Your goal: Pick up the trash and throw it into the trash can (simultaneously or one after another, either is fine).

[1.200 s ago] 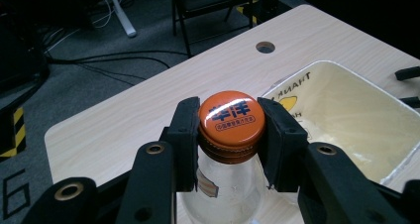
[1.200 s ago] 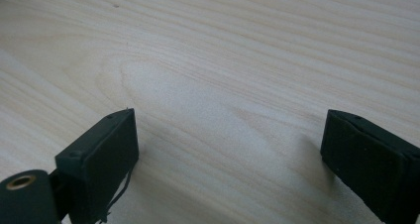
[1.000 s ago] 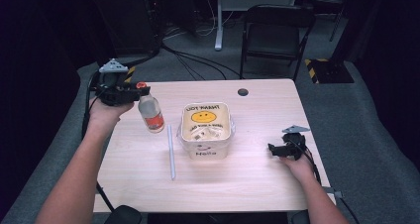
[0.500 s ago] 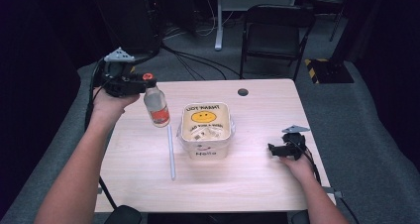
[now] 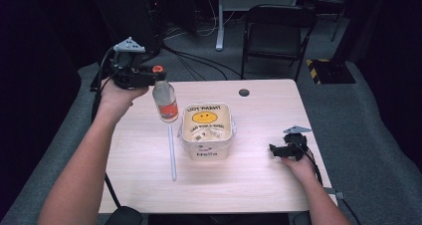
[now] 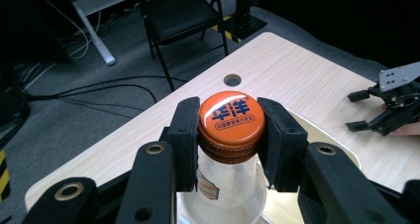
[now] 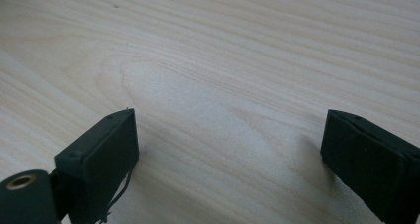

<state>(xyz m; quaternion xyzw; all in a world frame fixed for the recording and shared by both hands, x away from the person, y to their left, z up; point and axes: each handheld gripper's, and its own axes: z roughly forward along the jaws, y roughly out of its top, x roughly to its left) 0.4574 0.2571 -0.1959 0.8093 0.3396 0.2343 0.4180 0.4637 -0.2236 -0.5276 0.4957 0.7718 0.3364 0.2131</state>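
A clear glass bottle [image 5: 164, 101] with an orange cap [image 6: 231, 118] and an orange label hangs above the table's left part, just left of the tub. My left gripper [image 5: 149, 76] is shut on the bottle's cap and neck, its pads [image 6: 184, 135] pressed against both sides. A pale square tub [image 5: 206, 130] with a yellow smiley face printed on it stands mid-table with small pieces inside. My right gripper [image 5: 272, 149] rests on the wood at the right, open, with bare tabletop between its fingers [image 7: 101, 157].
A long thin clear stick [image 5: 171, 153] lies on the table [image 5: 249, 185] left of the tub. A round cable hole [image 5: 244, 92] sits near the far edge. A black folding chair [image 5: 276, 31] and floor cables stand beyond the table.
My left gripper has lifted the bottle off the table and carried it right, toward the tub. The right gripper has stayed put.
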